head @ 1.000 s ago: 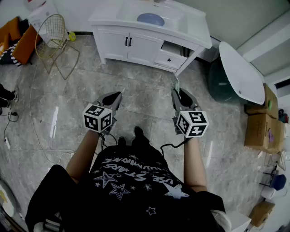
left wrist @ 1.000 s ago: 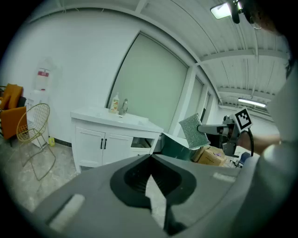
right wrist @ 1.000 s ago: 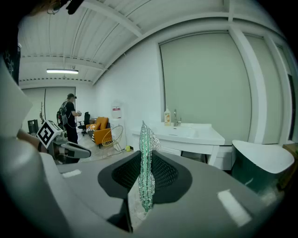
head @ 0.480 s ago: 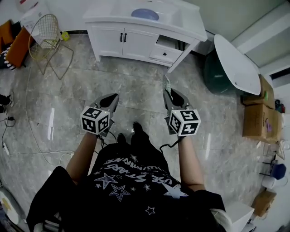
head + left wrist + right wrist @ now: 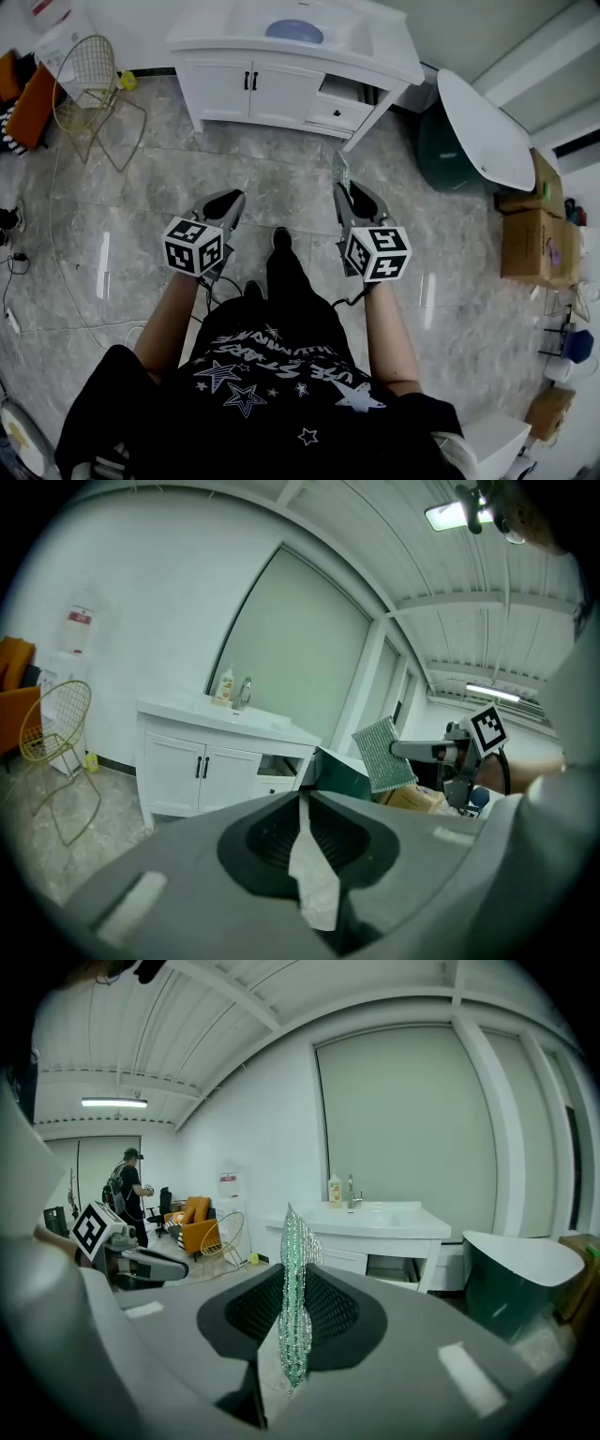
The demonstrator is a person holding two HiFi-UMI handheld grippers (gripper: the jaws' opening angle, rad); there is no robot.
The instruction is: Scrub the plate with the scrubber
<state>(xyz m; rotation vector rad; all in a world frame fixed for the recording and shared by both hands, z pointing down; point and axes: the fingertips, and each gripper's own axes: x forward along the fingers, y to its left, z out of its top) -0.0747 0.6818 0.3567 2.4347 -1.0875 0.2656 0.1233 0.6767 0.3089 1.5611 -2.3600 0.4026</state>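
Two hand-held grippers, one in each of your hands, are held out over the grey stone floor (image 5: 281, 178), well short of the white cabinet (image 5: 253, 89).

- Left hand-held gripper (image 5: 233, 198): jaws pressed together with nothing clamped, aimed at the cabinet.
- Right hand-held gripper (image 5: 343, 189): jaws closed on the scrubber (image 5: 339, 170), a green and silver mesh pad. It stands on edge and pokes past the jaw tips toward the cabinet's right end.
- One shoe (image 5: 280, 239): yours, on the floor between the two grippers, on the near side of the cabinet.
- Cabinet front: two doors with dark handles, and one drawer (image 5: 343, 101) standing open at the right end.
- Surface (image 5: 380, 52): the cabinet's white top, with a sunken basin. A tap (image 5: 352, 1188) and a soap bottle (image 5: 335, 1190) stand at its back edge.
- Plate (image 5: 293, 31): blue, lying in that basin, well apart from the scrubber and from both grippers.
- Left of the cabinet: a gold wire chair (image 5: 84, 70), with an orange seat (image 5: 28, 89) farther left.
- Right of the cabinet: a dark green tub (image 5: 452, 161) with a white oval top, and cardboard boxes (image 5: 530, 244) beyond it.
- Far left of the cabinet, near the orange seat: one person (image 5: 127, 1190), standing, seen only in the right gripper view.
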